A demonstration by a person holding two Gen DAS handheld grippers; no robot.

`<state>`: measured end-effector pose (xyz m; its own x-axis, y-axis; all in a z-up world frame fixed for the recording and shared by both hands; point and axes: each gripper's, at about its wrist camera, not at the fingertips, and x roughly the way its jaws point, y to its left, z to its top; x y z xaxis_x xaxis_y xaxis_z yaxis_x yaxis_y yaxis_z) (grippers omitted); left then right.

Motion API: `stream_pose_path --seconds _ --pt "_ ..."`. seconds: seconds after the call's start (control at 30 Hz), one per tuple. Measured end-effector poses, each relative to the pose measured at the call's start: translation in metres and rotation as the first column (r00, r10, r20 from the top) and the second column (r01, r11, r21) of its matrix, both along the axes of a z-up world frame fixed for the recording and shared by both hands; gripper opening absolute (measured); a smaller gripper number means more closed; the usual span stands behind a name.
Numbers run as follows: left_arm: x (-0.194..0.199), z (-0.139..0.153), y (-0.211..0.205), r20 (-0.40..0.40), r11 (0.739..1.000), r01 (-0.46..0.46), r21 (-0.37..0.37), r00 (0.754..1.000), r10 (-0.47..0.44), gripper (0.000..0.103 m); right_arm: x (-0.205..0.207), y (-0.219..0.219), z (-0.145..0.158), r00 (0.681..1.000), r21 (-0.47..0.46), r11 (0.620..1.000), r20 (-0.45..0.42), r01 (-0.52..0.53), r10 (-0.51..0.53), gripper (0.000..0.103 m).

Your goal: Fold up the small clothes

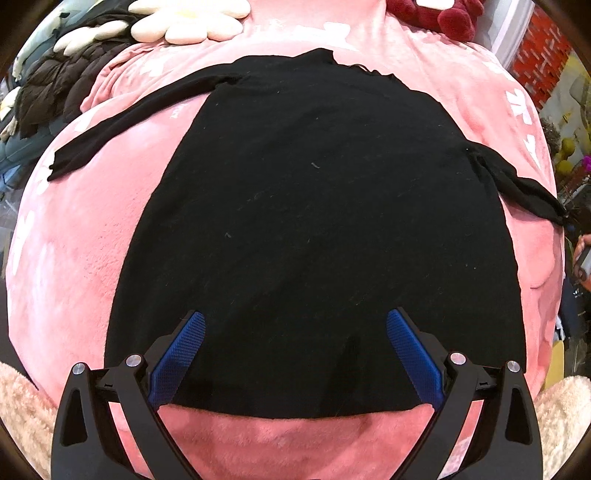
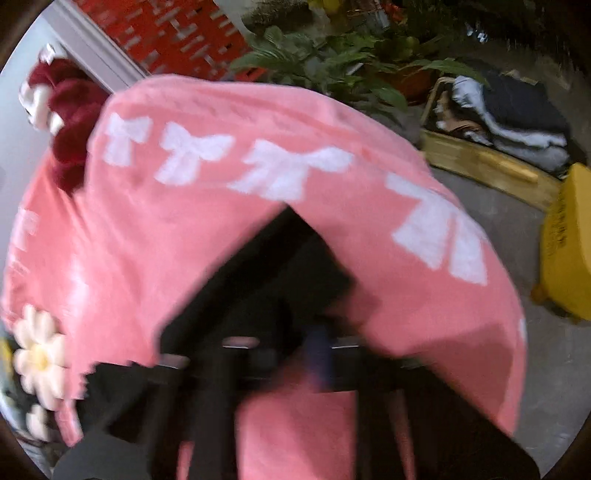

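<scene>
A black long-sleeved top (image 1: 314, 221) lies spread flat on a pink fleece blanket (image 1: 74, 258), its hem nearest me and its sleeves out to both sides. My left gripper (image 1: 295, 325) is open and empty, its blue pads (image 1: 184, 350) hovering over the hem. The right wrist view is blurred by motion. There my right gripper (image 2: 295, 354) looks closed on a black sleeve (image 2: 266, 273) that runs up and away over the blanket (image 2: 184, 221).
A white flower cushion (image 1: 184, 22) and a dark quilted jacket (image 1: 55, 81) lie at the far left of the bed. A dark red plush (image 2: 70, 122), potted plants (image 2: 332, 62), a wooden crate of folded clothes (image 2: 509, 122) and a yellow bin (image 2: 569, 243) are nearby.
</scene>
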<state>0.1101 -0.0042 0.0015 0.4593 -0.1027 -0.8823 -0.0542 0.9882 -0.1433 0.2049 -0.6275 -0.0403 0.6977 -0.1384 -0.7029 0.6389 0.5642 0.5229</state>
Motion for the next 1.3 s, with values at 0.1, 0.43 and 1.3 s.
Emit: stream_pose_path --seconds 0.1,0.43,1.3 --pt "0.009 0.007 -0.004 0.008 0.999 0.02 -0.038 1.0 -0.02 0.097 0.007 0.02 0.046 0.993 -0.08 0.995 0.091 -0.068 0.075 0.003" --pt "0.122 0.072 -0.049 0.174 0.978 0.148 -0.146 0.977 -0.122 0.097 0.106 0.217 0.205 0.77 -0.327 0.798 0.245 -0.506 0.589 0.003" --pt "0.3 0.003 0.018 0.068 0.918 -0.093 -0.386 0.989 0.129 0.076 0.108 0.295 -0.007 0.717 -0.246 0.673 -0.263 -0.697 0.646 0.047"
